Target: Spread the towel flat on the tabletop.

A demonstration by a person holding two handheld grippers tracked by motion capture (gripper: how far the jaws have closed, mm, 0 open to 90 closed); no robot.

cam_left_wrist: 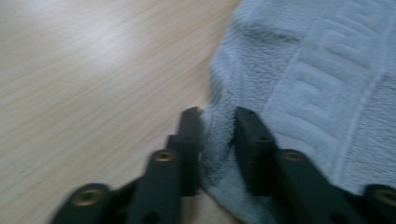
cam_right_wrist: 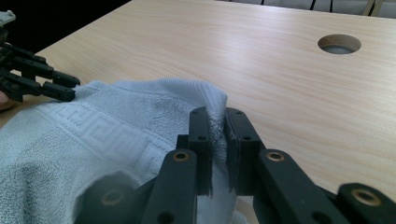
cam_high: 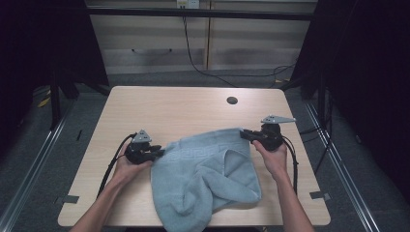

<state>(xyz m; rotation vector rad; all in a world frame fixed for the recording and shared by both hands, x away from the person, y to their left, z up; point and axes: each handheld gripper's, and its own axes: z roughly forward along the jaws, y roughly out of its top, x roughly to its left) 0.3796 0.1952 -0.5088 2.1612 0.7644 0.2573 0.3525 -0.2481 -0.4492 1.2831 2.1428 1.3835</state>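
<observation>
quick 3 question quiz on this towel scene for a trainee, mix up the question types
1. True or false: the right gripper is shut on a corner of the towel.
2. What is round and cut into the table? A) a hole B) a bowl C) a plate
3. Which edge of the table does the towel hang over?

Key
1. True.
2. A, the hole.
3. The near edge, on the person's side.

Bare bench [cam_high: 188, 108] beyond the towel [cam_high: 208, 171], broken by just a round cable hole [cam_high: 232, 100]. Open wood left and right too; crumpled towel heaped across the near middle.
</observation>
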